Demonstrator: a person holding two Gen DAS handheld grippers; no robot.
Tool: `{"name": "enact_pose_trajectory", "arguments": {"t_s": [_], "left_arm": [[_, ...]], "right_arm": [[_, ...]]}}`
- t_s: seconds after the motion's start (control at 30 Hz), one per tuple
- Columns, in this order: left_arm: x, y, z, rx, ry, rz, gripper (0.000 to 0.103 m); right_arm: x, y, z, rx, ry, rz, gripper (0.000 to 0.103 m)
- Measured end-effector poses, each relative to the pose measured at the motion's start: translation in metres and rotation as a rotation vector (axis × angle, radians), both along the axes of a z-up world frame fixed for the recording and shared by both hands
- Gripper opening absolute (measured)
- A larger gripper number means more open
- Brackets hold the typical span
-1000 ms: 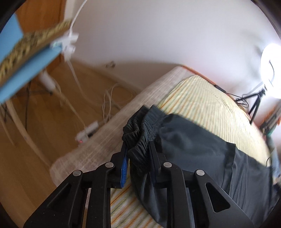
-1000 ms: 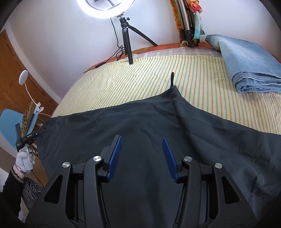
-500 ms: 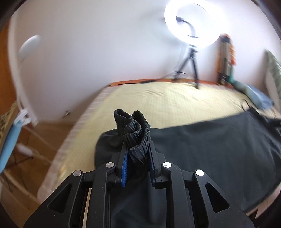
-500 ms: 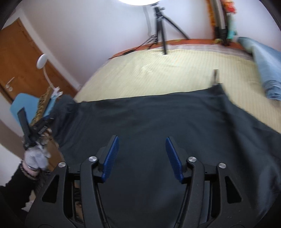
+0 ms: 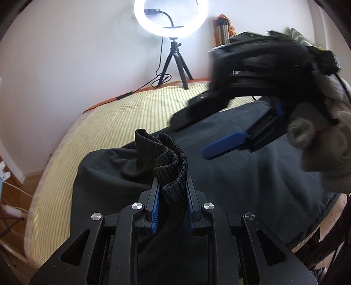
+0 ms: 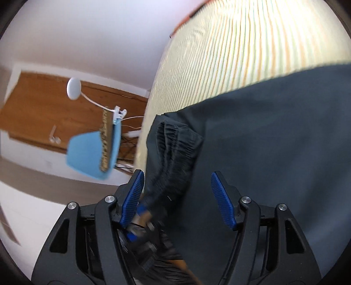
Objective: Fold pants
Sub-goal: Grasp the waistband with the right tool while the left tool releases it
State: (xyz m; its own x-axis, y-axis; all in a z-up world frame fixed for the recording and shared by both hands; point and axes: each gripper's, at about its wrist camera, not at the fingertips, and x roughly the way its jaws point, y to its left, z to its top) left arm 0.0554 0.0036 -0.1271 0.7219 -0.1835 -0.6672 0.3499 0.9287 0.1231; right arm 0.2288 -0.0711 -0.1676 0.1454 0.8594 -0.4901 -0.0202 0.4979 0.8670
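Left gripper [image 5: 171, 193] clamps the pants' waistband [image 5: 166, 157], now carried inward; right gripper [image 6: 177, 197] (empty, jaws opening) arrives beside it, lower centre.

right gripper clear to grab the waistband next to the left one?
Probably yes. The right gripper, its jaws opening, sits over the bunched waistband with nothing between. The left gripper is clamped on that waistband, close below, so they might collide.

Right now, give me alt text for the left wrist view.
The left gripper pinches the bunched elastic waistband of dark pants on a striped bed. The right gripper, opening and empty, reaches in from the right; a ring light glows behind.
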Motion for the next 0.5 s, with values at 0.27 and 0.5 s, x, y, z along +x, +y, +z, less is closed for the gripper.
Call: {"name": "enact_pose_trajectory", "arguments": {"t_s": [0.27, 0.5], "left_arm": [[-0.008, -0.009, -0.006, -0.01, 0.07, -0.111, 0.038], [-0.023, 0.035, 0.025, -0.156, 0.133, -0.069, 0.04]], "right_arm": [[0.006, 0.032, -0.012, 0.008, 0.052, 0.026, 0.068], [0.006, 0.051, -0.008, -0.103, -0.008, 0.048, 0.03]]}}
